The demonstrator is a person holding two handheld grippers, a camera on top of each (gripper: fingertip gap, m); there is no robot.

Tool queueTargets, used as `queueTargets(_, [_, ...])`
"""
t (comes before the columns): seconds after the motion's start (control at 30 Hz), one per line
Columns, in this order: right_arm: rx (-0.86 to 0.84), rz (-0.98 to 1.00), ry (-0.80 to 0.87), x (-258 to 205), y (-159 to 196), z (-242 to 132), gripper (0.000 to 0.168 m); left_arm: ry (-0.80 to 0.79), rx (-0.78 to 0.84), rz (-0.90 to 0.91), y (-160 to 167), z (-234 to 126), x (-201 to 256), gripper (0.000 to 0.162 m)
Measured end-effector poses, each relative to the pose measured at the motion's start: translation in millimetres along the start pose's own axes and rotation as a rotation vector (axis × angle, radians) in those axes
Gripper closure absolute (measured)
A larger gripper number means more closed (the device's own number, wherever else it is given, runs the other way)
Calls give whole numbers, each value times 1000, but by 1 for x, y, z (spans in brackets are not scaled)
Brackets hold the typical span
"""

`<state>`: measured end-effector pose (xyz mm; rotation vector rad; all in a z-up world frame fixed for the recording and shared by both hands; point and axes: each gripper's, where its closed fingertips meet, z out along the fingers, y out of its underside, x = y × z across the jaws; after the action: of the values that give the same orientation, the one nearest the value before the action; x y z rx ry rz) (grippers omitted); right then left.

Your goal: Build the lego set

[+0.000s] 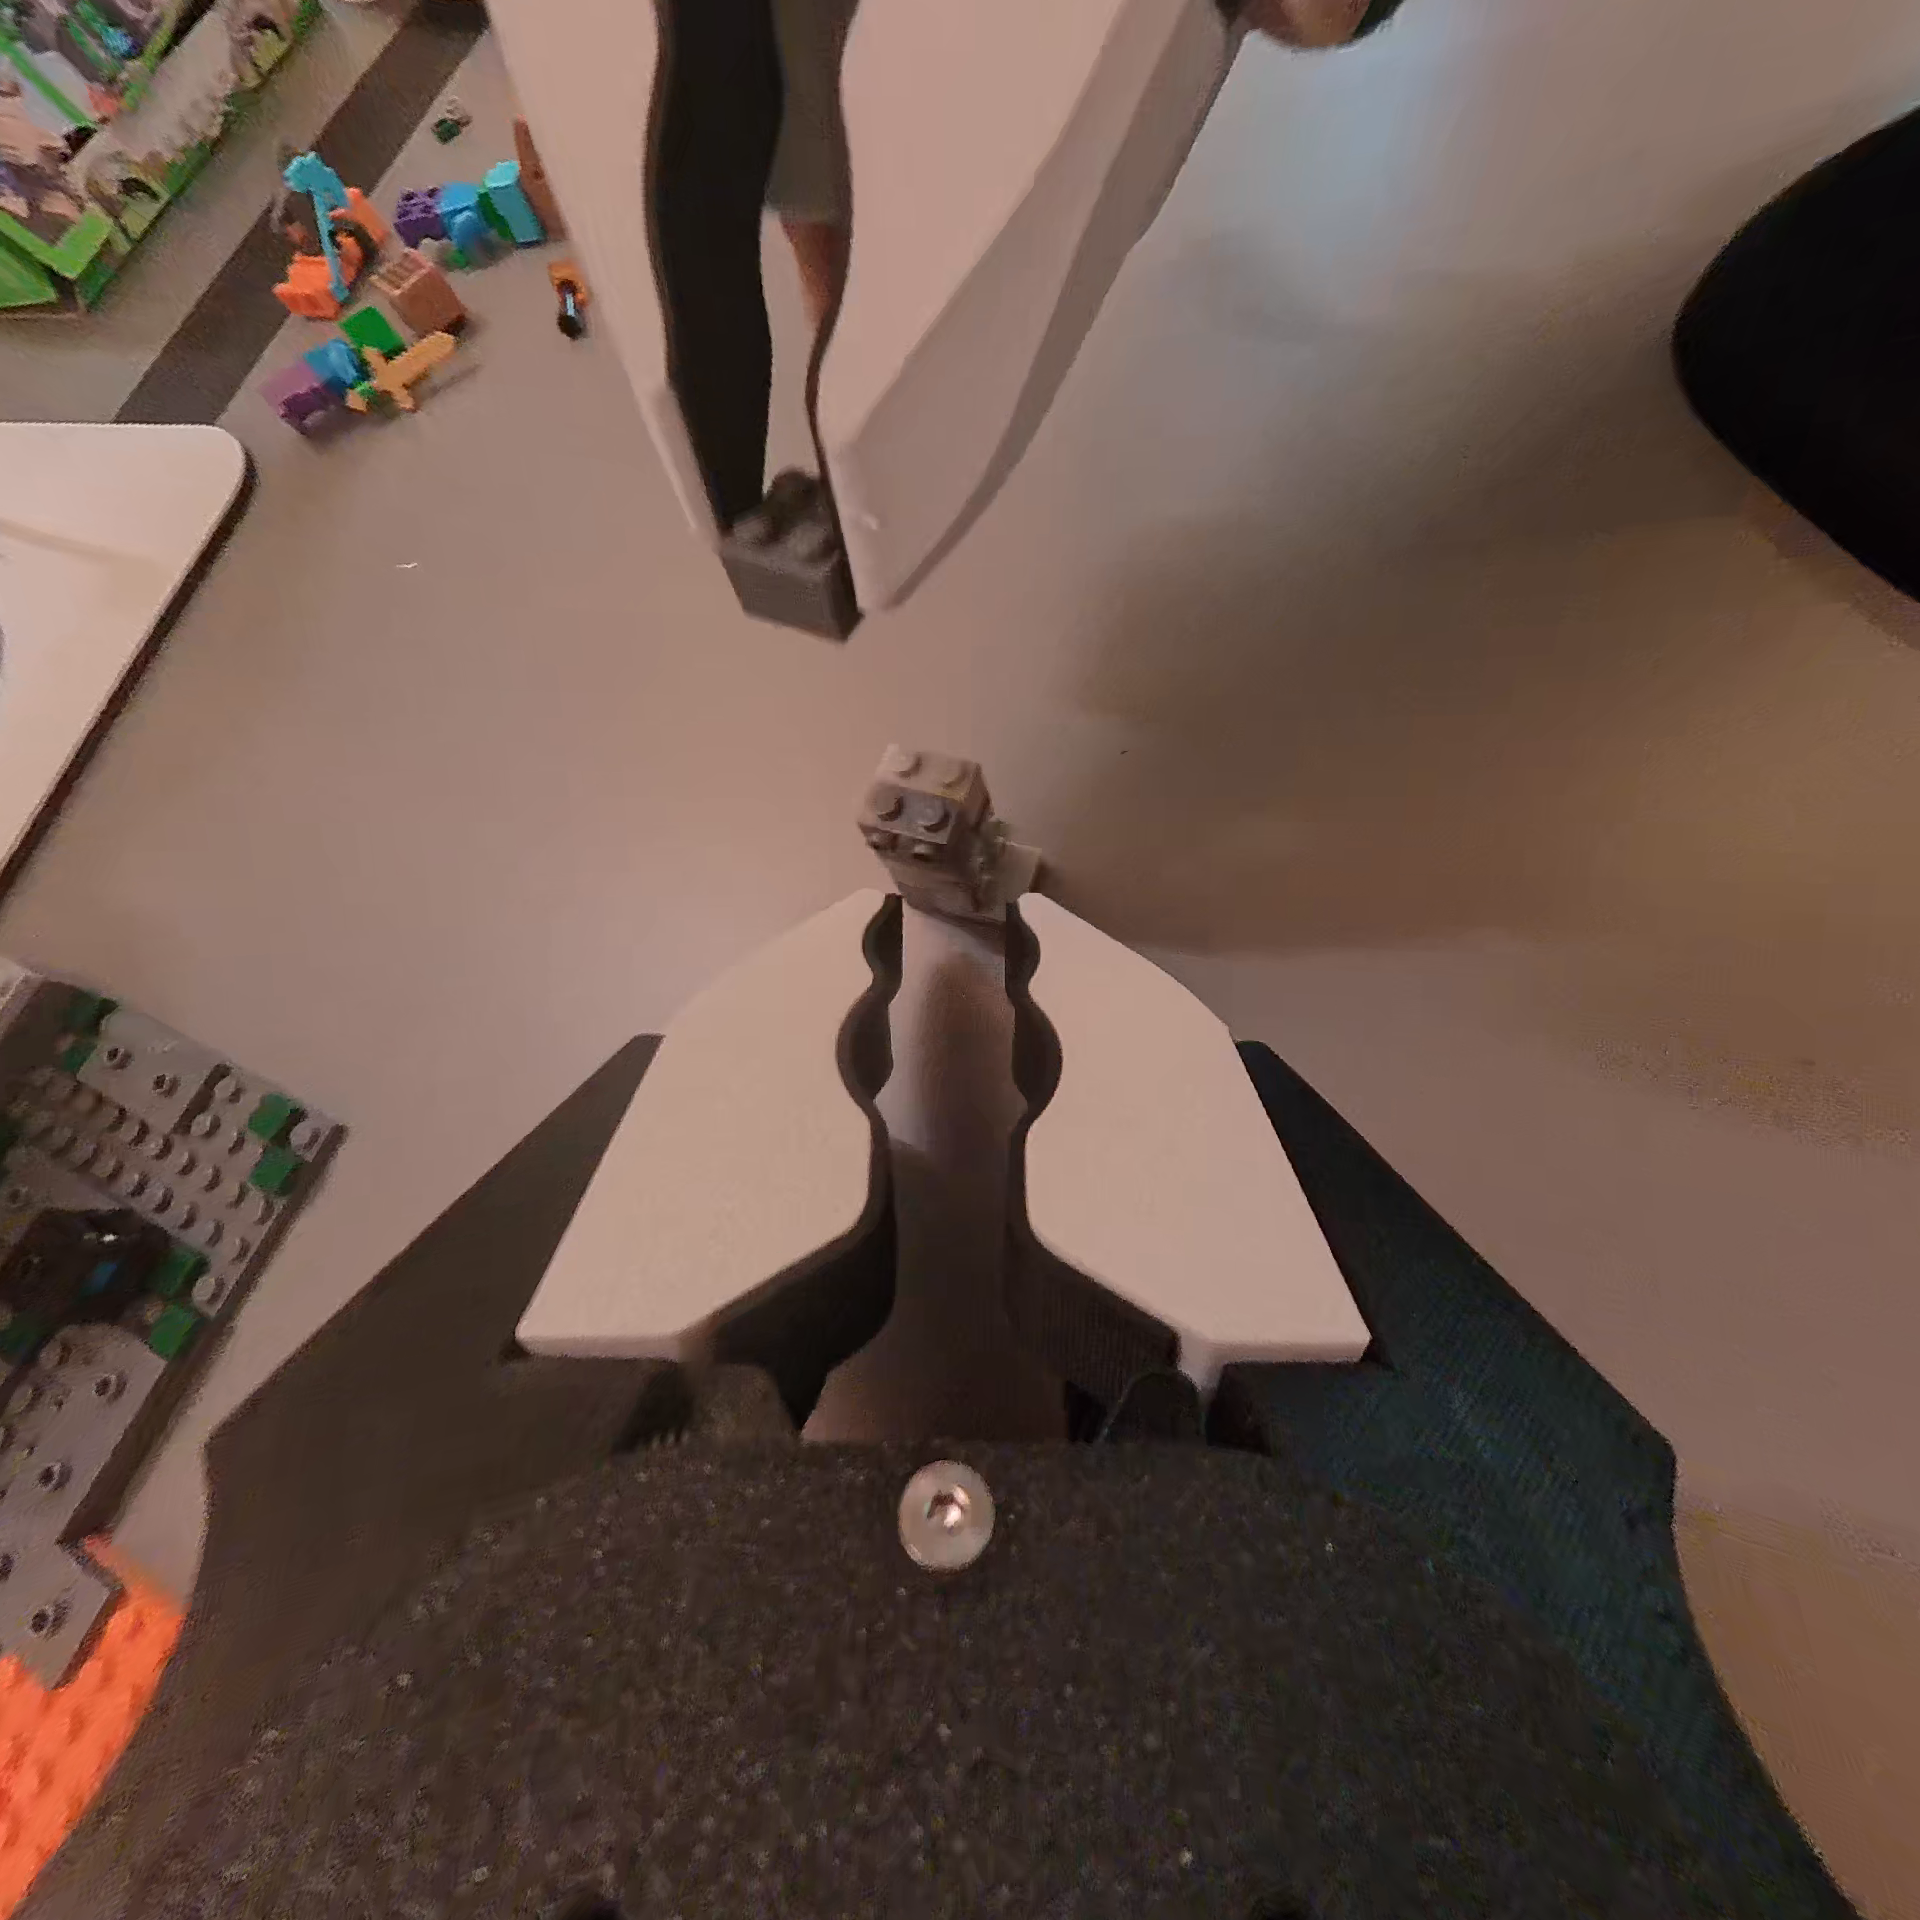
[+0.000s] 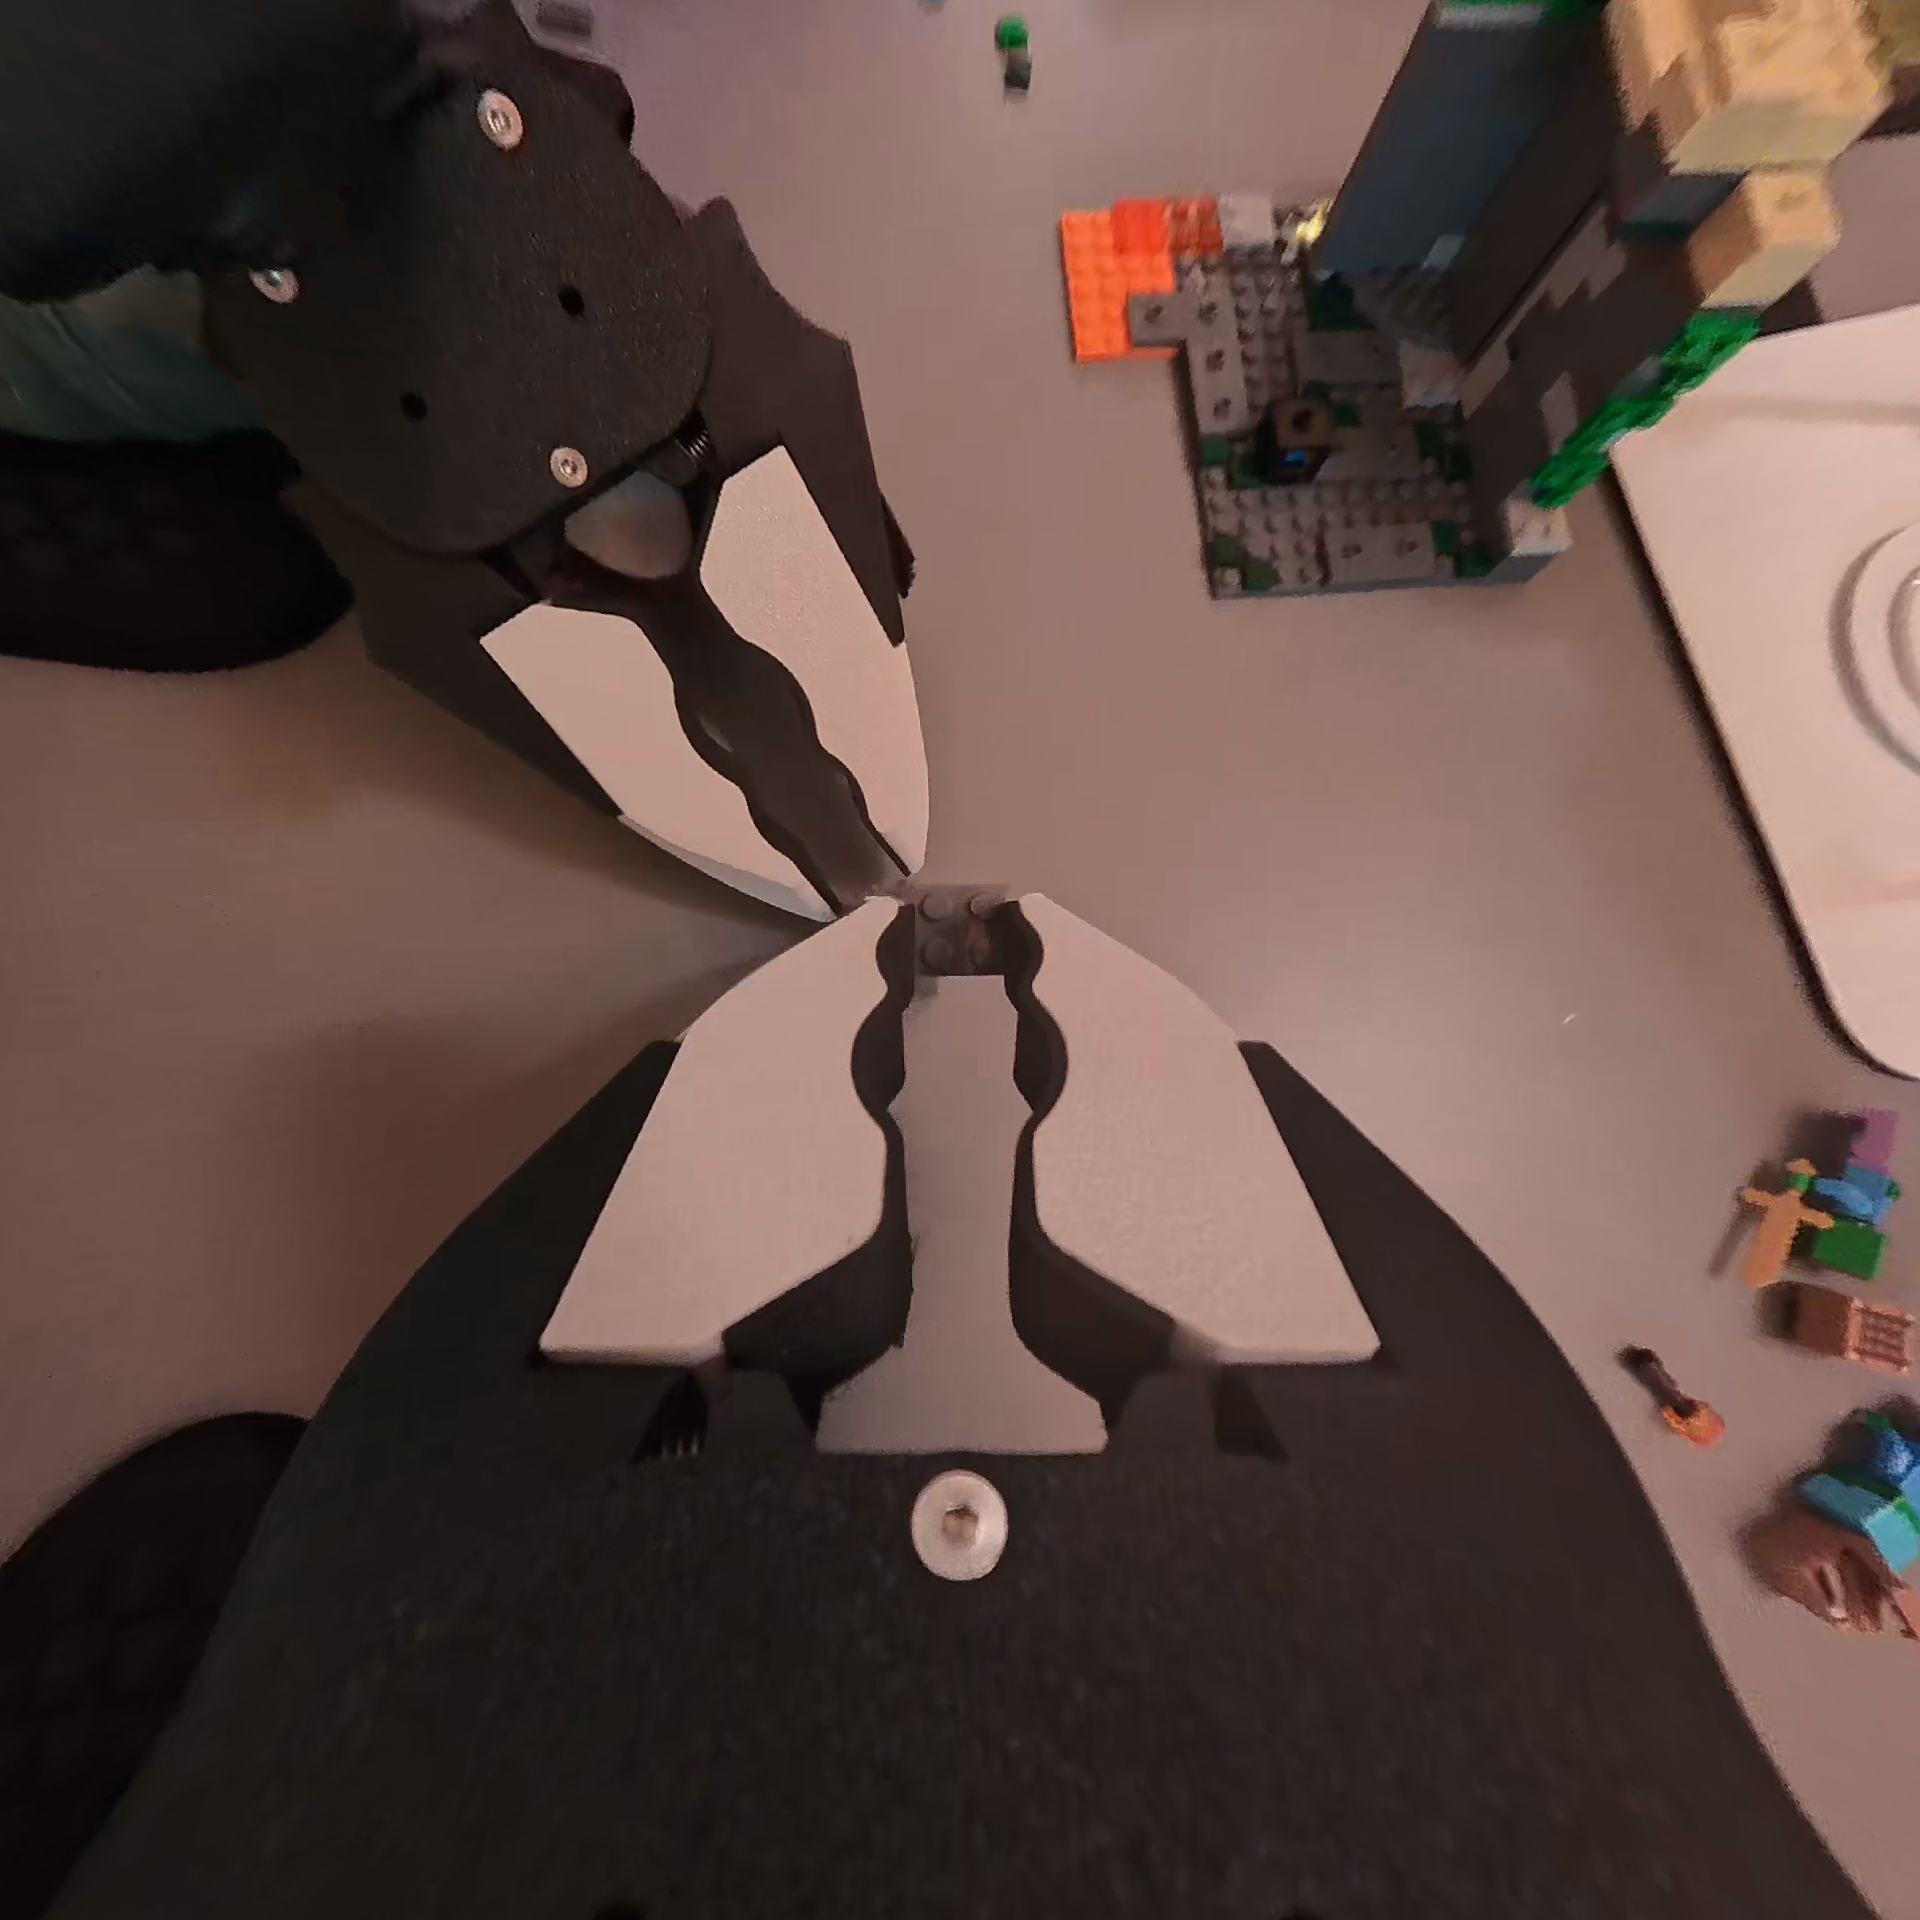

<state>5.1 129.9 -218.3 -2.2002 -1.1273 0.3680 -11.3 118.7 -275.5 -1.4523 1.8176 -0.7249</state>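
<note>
Grey tabletop, dark brick studs-up, right gripper

grey table, lego build, white tray

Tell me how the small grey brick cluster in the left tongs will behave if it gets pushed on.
The grey brick cluster is probably rigid, being stacked studded plastic pieces. It looks light for its size. The left tongs pinch only its lower end, so a sideways push from the dark brick in the right tongs might pivot it or pop pieces apart.
</note>
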Motion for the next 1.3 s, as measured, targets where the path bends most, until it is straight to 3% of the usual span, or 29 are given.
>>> queueTargets(0.03, [-24,-2,-9,-3,3,3,153,6,-2,9,0,1,2,144])
queueTargets(0.87, [-61,-88,-53,-13,11,28,151,8,-3,25,-1,0,3,144])
queueTargets(1.3, [30,-37,-97,-8,10,9,144,2,12,6,-2,0,0,139])
